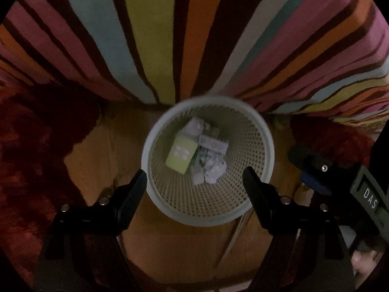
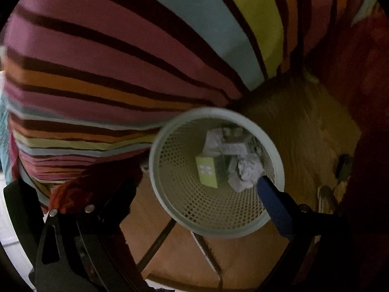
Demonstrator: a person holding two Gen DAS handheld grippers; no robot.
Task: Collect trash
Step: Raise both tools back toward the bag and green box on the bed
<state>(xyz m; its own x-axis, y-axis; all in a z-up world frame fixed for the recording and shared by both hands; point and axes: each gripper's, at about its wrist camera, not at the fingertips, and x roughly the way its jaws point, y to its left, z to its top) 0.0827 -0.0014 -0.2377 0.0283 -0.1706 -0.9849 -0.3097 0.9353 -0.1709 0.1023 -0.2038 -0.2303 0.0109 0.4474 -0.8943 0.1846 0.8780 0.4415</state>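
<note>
A pale perforated wastebasket (image 1: pixel 252 146) stands on the wooden floor below me; it also shows in the right wrist view (image 2: pixel 175 170). Inside lie a yellow-green box (image 1: pixel 181 155) (image 2: pixel 206 171), crumpled white paper (image 1: pixel 214 170) (image 2: pixel 250 172) and a grey printed carton (image 1: pixel 214 144) (image 2: pixel 231 148). My left gripper (image 1: pixel 195 177) is open and empty above the basket's near rim. My right gripper (image 2: pixel 197 185) is open and empty above the basket; it also shows at the right edge of the left wrist view (image 1: pixel 313 180).
A bed with a striped cover (image 1: pixel 170 36) (image 2: pixel 121 60) rises just behind the basket. A dark red shaggy rug (image 1: pixel 29 158) (image 2: pixel 364 121) lies on both sides. Bare wooden floor (image 1: pixel 184 250) (image 2: pixel 304 126) surrounds the basket.
</note>
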